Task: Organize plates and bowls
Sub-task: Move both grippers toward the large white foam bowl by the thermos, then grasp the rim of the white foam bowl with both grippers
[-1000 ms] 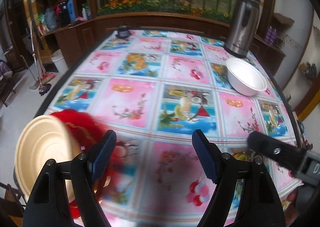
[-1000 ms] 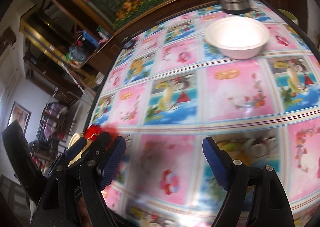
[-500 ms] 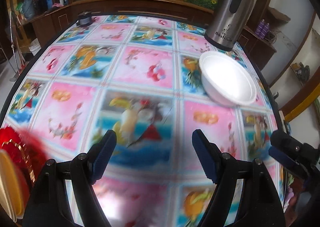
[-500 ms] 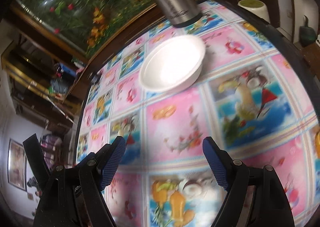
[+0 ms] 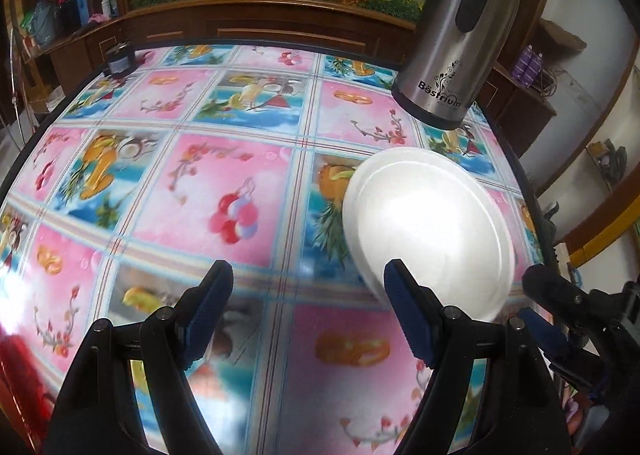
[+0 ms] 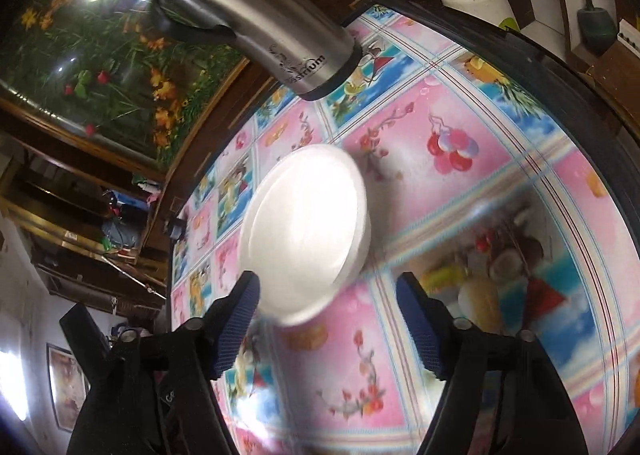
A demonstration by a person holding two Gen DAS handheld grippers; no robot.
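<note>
Right wrist view is showing the right gripper [image 6: 326,321] closing in, jaws narrowing yet empty, on the white bowl [image 6: 304,231] — probably light, stiff, slippery, best pinched at its near rim — while the left gripper [image 5: 306,313] is hanging open.

a home dining room: patterned tablecloth [image 5: 224,183], thermos [image 5: 460,35], wooden cabinets [image 5: 280,31].

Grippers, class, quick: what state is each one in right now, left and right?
Left gripper: open, holding nothing, beside the white bowl.
Right gripper: open, jaws have just been closing, bowl rim near its left finger, nothing gripped.
</note>
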